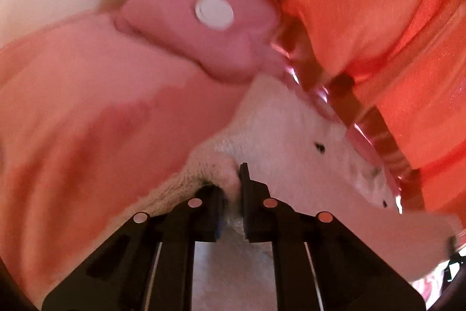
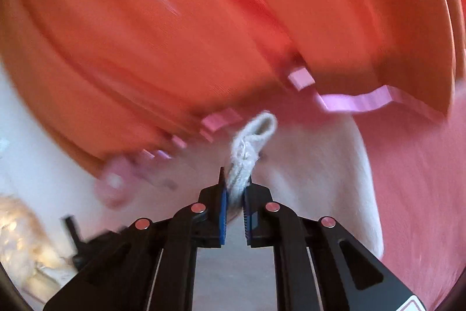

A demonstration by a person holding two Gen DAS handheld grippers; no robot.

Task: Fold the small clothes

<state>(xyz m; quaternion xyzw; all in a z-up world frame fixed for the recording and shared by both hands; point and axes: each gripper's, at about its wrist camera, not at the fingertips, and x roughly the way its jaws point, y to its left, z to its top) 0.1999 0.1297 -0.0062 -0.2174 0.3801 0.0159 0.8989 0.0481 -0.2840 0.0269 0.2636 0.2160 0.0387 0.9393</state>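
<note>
Orange cloth with soft folds fills the background in both views, and everything is blurry. On the left gripper the black fingers are pinched together on the fuzzy edge of a small white fleecy piece of clothing. This white clothing spreads out from the fingers toward the right, and tiny dark dots show on it. Just past it lies a shiny pink ribbon trim that runs along the edge of the orange cloth. To the left and above the white clothing there is a pink padded cloth piece, and a pink flap with a round white button sits on top of it. On the right gripper the black fingers with blue pads are clamped on a thin rolled strip of the same white clothing. The strip stands up from between the fingers and curls over at its top. More of the white clothing hangs behind the strip and to the right. Light pink ribbon bits lie just above it, next to the orange cloth. A red-pink cloth is on the far right. Low on the left side there is a cream fluffy thing, too blurry to tell what it is.
</note>
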